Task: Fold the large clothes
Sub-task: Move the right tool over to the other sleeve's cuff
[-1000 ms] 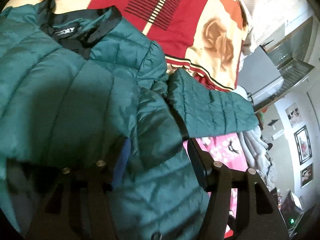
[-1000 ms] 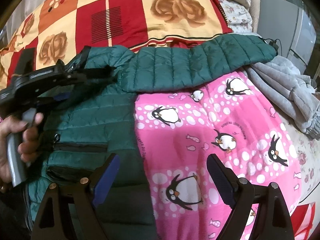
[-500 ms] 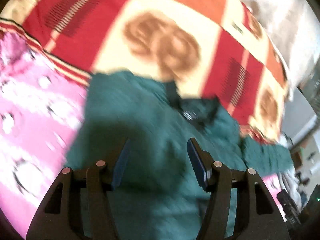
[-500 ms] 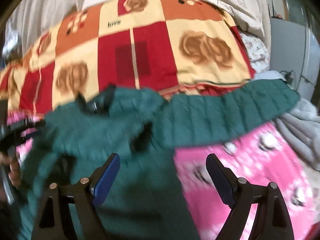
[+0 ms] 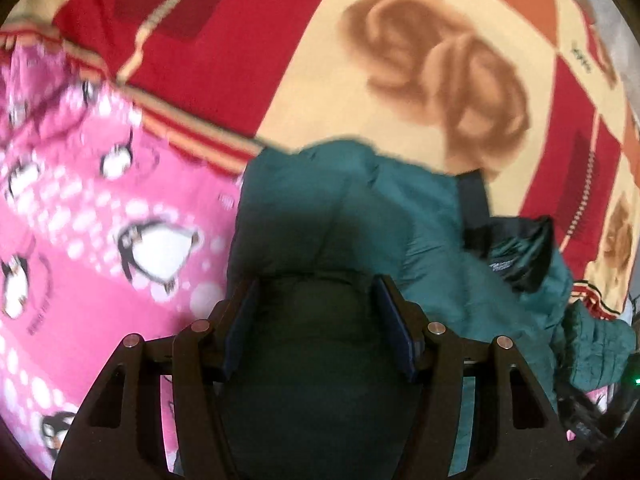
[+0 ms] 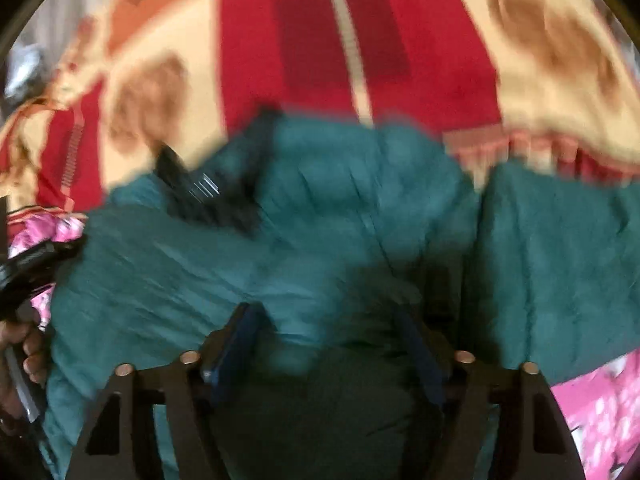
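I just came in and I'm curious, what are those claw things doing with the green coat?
A person is folding a green puffy jacket on a bed. It lies across a pink penguin blanket and a red and yellow rose blanket. The left gripper and the right gripper are both open over the jacket, with fabric between their fingers. The right view is blurry.

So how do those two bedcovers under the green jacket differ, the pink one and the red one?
The pink blanket carries small black-and-white penguins and white dots; the red and cream blanket has big square blocks with brown roses. The pink one lies nearer the camera, the red one beyond. Both lie under the green jacket.
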A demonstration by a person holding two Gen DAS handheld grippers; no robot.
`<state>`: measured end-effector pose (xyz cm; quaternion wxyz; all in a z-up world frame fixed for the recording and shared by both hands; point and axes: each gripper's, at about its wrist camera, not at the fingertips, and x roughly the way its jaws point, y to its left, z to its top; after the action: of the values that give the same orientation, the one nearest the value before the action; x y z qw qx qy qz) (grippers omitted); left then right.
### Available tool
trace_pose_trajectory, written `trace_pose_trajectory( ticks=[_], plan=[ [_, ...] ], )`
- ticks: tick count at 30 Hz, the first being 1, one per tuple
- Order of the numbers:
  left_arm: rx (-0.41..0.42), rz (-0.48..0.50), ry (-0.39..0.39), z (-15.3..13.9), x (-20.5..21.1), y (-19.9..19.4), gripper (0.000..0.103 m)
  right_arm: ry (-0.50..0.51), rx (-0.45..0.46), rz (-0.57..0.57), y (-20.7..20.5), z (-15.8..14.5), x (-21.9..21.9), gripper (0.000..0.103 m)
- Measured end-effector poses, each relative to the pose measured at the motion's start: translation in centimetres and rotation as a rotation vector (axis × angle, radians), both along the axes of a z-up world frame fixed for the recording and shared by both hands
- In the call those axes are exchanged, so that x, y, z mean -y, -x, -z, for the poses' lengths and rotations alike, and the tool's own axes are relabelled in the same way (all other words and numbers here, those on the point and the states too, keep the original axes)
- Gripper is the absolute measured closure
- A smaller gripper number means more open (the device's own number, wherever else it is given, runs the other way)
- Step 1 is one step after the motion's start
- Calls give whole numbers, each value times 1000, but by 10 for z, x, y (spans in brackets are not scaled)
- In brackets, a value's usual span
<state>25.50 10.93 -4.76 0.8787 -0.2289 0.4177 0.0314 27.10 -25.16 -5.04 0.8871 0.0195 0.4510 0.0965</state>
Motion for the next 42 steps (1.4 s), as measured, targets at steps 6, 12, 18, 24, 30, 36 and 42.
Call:
trace_pose_trajectory(
  ticks=[6,12,18,24,30,36,42],
  plan=[
    [-64,6,-47,4,4,-5,35,-7,-45,-17,-4,17,5,39],
    [44,9,-49,-37,15,38,35,-50,13,-6,16,-8,12,39],
    [53,97,-129,-36,49,56,35,-13,129,-44,48,-55,-10,36],
    [31,115,-195,-50,63,71,35,14,-61,-6,45,-17,16,36],
    [137,101,-125,-72,63,162,35,-47,172,132,87,-79,76,36],
    [84,90,-153,-41,73,210,35,-39,299,306,124,-116,177,36],
    [38,73,-174,-31,79,205,35,38,353,401,134,-149,293,36]
  ],
)
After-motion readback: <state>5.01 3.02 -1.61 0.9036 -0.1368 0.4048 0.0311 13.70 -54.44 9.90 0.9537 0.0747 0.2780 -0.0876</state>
